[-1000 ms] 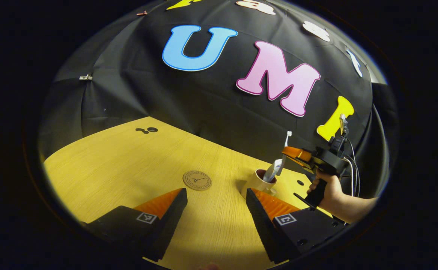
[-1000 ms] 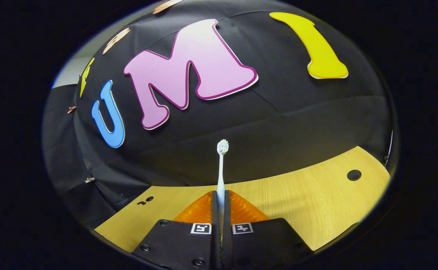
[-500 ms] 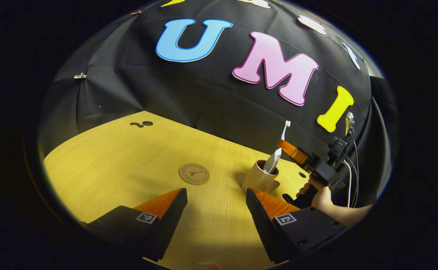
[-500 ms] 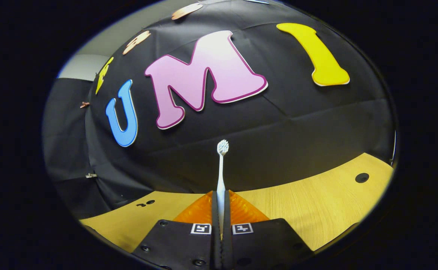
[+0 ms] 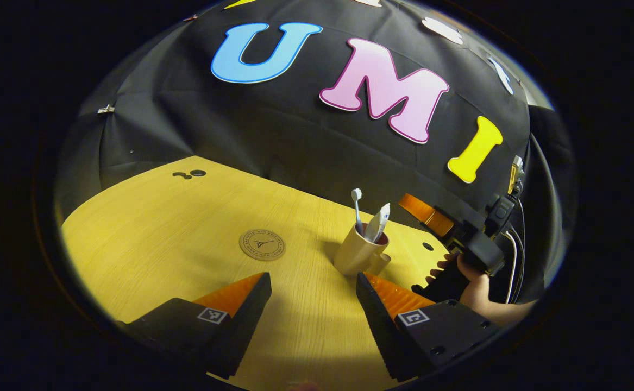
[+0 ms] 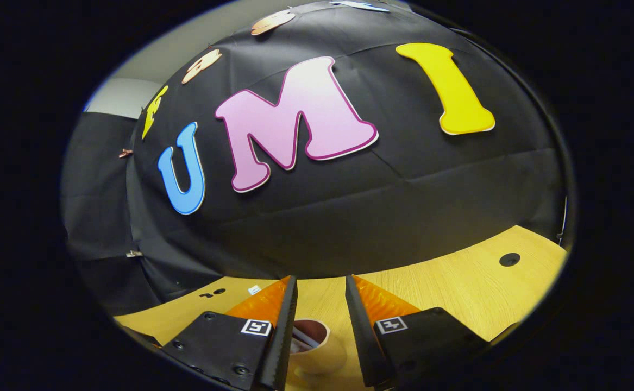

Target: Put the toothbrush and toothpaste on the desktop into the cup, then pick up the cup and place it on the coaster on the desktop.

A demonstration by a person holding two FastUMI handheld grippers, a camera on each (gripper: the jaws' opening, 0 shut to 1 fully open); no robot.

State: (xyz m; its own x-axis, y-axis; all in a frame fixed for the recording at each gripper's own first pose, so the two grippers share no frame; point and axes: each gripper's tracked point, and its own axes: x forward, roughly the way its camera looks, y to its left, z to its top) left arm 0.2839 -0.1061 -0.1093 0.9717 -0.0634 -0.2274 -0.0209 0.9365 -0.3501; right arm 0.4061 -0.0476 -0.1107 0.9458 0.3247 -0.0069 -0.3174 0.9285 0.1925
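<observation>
**Both items in the cup; the move to the coaster comes next**

The toothbrush stands head-up in the tan cup, leaning toward the left of the rim, and the toothpaste tube leans beside it, so both are inside. The cup sits on the wooden worktop, its handle facing the near right. The round coaster lies flat to the cup's left, near it but clearly apart, with nothing on it.

In the right gripper view, the cup's rim shows just below and between the parted jaws of the right gripper, which grip nothing. In the left gripper view that gripper hangs to the right of the cup, above its rim, held by a hand. The left gripper hovers low over the worktop in front of the cup, jaws wide apart and empty.

By my reading, the filling step is done and the lifting step is about to start. The next move calls for jaws closing on the cup's wall or handle, then a level carry left so the tall, leaning contents do not tip it.
</observation>
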